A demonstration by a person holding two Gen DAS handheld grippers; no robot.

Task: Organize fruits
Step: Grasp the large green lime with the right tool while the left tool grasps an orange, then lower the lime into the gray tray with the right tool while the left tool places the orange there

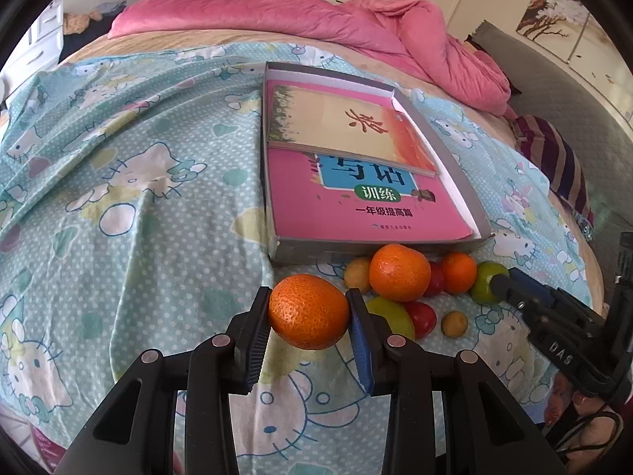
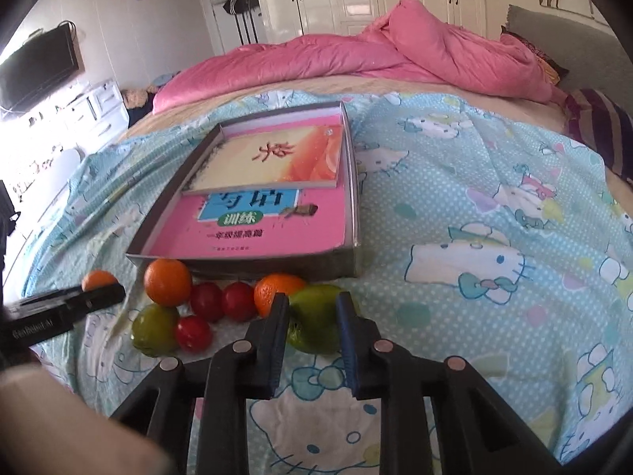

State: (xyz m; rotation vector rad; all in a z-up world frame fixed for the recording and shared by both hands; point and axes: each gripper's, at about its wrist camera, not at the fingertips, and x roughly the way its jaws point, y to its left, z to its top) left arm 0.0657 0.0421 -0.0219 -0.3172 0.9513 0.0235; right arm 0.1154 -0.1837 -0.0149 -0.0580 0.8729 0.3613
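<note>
My left gripper (image 1: 309, 308) is shut on an orange (image 1: 309, 310) and holds it above the bedsheet. Behind it lie a larger orange (image 1: 399, 272), a smaller orange (image 1: 459, 272), green fruits (image 1: 389, 314), red fruits (image 1: 421, 316) and two small yellow fruits (image 1: 454, 323). My right gripper (image 2: 312, 308) has its jaws around a green fruit (image 2: 314, 322) resting on the sheet, touching both sides. In the right wrist view oranges (image 2: 168, 282), red fruits (image 2: 238, 301) and another green fruit (image 2: 155, 329) lie to its left.
A grey shallow box (image 1: 300, 254) holding pink books (image 1: 356, 202) lies just behind the fruit; it also shows in the right wrist view (image 2: 277, 267). A pink duvet (image 1: 316, 19) is heaped at the far side. The bed carries a Hello Kitty sheet (image 1: 138, 198).
</note>
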